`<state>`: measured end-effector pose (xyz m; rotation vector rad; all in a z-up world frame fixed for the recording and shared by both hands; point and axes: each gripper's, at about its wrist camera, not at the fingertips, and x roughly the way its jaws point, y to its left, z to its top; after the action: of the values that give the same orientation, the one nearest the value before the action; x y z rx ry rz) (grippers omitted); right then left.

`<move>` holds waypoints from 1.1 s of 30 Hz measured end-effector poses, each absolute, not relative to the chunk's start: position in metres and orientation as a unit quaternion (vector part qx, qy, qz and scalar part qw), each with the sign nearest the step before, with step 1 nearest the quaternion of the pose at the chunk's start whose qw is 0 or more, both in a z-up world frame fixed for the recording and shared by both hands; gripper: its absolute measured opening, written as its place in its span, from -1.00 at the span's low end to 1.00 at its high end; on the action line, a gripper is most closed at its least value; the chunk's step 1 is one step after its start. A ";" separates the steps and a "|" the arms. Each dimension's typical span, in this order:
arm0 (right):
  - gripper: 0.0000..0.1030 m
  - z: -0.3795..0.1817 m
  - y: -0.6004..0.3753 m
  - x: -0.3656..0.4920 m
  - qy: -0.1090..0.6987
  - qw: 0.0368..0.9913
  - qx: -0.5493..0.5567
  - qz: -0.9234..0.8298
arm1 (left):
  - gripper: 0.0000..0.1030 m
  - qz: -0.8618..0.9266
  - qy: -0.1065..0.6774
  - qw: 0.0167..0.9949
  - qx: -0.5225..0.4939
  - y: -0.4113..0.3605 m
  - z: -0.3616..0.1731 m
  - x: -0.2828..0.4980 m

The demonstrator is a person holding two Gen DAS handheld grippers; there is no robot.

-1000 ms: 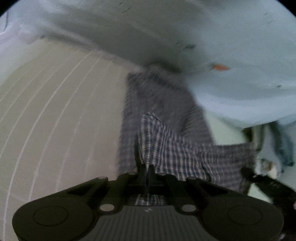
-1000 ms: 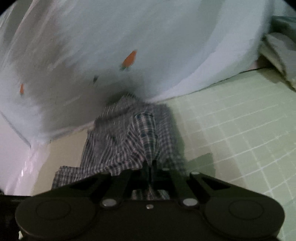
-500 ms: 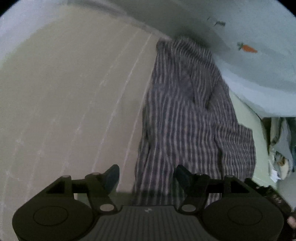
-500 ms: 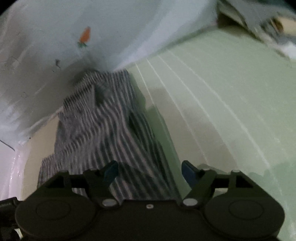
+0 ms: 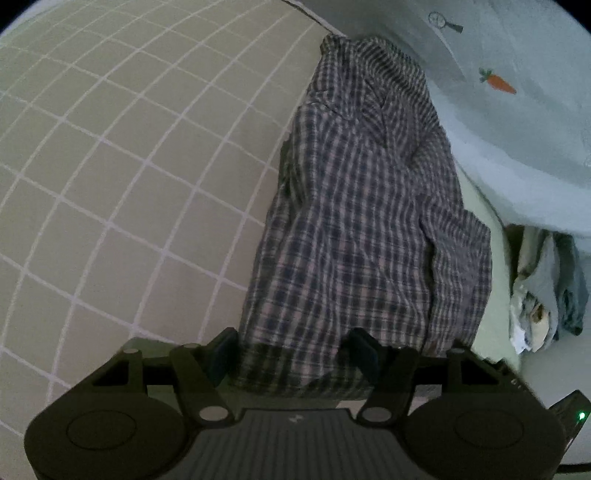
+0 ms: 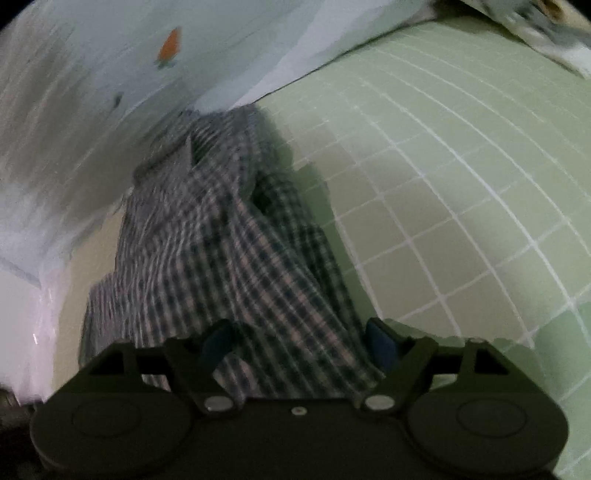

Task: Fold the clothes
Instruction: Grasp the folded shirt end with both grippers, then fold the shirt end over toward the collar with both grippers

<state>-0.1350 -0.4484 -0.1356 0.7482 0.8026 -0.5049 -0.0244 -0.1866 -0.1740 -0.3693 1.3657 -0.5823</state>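
A dark plaid shirt (image 5: 362, 221) lies loosely folded on a beige gridded bed sheet (image 5: 110, 155), its far end against the quilt. My left gripper (image 5: 291, 354) hovers over the shirt's near hem. Its jaws are closing with the cloth between them, and the pads do not press on it. In the right wrist view the same plaid shirt (image 6: 229, 258) runs away from my right gripper (image 6: 299, 341). Those jaws are also closing, astride the near edge of the cloth without pinching it. The hem under both gripper bodies is hidden.
A pale blue quilt with carrot prints (image 5: 517, 122) (image 6: 110, 74) is bunched along the far side of the shirt. A heap of other clothes (image 5: 546, 291) (image 6: 535, 26) lies at the right. The sheet turns green gridded (image 6: 443, 166) on the right.
A second ago both grippers were shut on the raised plaid cloth. They opened and let it go, and it now lies flat. Both grippers sank closer to the bed and their jaws have narrowed.
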 end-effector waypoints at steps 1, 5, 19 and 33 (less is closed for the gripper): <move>-0.89 -0.136 -0.447 -0.135 0.387 0.825 0.345 -0.225 | -0.18 -0.262 0.617 0.722 -0.171 -0.187 -0.175 -0.027; -0.88 -0.136 -0.442 -0.155 0.377 0.828 0.358 -0.210 | -0.78 -0.252 0.619 0.721 -0.182 -0.183 -0.180 -0.041; 0.10 -0.130 -0.382 -0.288 0.386 0.804 0.404 -0.205 | -0.41 -0.209 0.627 0.725 -0.194 -0.096 -0.173 -0.158; -0.86 -0.106 -0.381 -0.323 0.349 0.834 0.403 -0.144 | -0.85 -0.234 0.613 0.688 -0.309 -0.086 -0.158 -0.187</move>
<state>-0.3229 -0.3806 -0.1060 0.8533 0.7402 -0.3041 -0.1873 -0.0859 -0.1579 -0.6923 1.3714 -0.5237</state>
